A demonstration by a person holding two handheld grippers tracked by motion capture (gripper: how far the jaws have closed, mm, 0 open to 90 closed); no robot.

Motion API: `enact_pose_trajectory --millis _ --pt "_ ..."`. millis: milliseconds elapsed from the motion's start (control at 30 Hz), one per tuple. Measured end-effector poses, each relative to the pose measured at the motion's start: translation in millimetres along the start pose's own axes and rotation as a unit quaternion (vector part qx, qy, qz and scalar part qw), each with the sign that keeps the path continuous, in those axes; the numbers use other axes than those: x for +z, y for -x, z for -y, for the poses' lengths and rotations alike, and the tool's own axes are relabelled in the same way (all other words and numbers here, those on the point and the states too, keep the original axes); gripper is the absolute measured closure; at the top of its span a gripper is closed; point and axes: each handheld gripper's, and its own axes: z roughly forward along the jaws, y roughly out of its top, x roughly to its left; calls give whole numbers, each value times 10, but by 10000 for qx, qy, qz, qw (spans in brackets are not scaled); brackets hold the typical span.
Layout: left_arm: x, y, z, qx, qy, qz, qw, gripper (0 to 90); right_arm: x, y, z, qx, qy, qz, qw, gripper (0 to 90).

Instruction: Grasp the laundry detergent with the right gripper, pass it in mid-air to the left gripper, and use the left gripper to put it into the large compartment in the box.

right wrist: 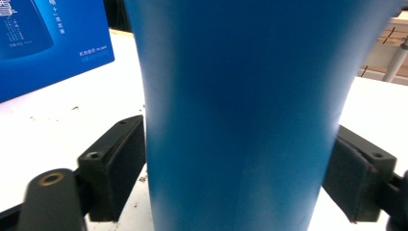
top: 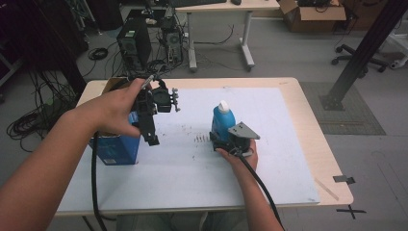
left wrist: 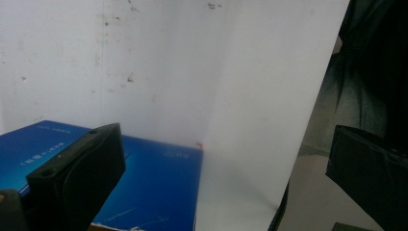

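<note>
From above, our right gripper [top: 226, 139] clamps the upright blue bottle [top: 223, 120] mid-table; the left gripper [top: 155, 113] hovers over the blue box [top: 115, 149]. The left gripper view shows its jaws spread, empty. The right gripper view shows pads pressing smooth blue plastic; boxing seemingly remains.

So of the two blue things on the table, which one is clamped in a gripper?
The blue bottle with the white cap: the right gripper has a jaw against each side. The blue box at the table's left edge sits free, with the left gripper open above it.
</note>
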Motion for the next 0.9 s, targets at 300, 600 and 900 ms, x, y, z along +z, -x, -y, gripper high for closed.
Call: enact_pose_trajectory --millis 300,600,900 --pt "3 3 -7 12 7 -1 10000 2 -11 1 -4 -55 7 82 10000 253" --pt "9 8 -3 -3 17 -4 10000 2 -2 10 11 -57 -12 123 9999 301" --pt "2 11 -7 18 -6 -10 10000 2 -4 -8 12 -86 -1 46 10000 393"
